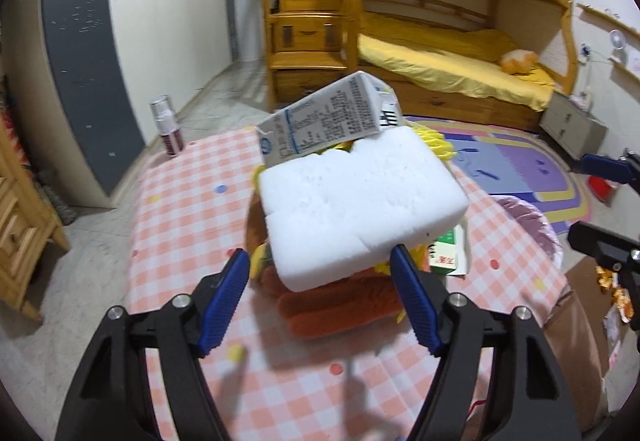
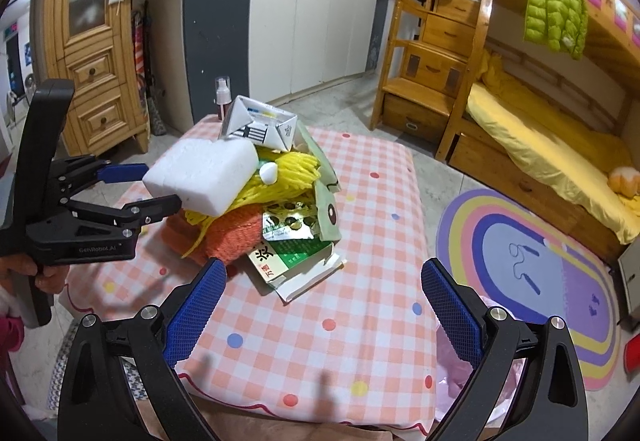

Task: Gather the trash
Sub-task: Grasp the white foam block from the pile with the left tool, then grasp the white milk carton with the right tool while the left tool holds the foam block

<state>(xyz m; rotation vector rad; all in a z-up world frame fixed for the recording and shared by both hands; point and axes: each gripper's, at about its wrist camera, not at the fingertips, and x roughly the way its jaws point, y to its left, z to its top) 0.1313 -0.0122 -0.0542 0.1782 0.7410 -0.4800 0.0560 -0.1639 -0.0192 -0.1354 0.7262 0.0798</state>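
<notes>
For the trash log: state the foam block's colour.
White; the rectangular foam block shows best in the left wrist view, between the left gripper's fingers.

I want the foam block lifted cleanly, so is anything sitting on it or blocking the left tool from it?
Nothing blocks the left tool; its open fingers flank the foam block. But the milk carton leans on the block's far edge and might topple when it lifts.
</notes>
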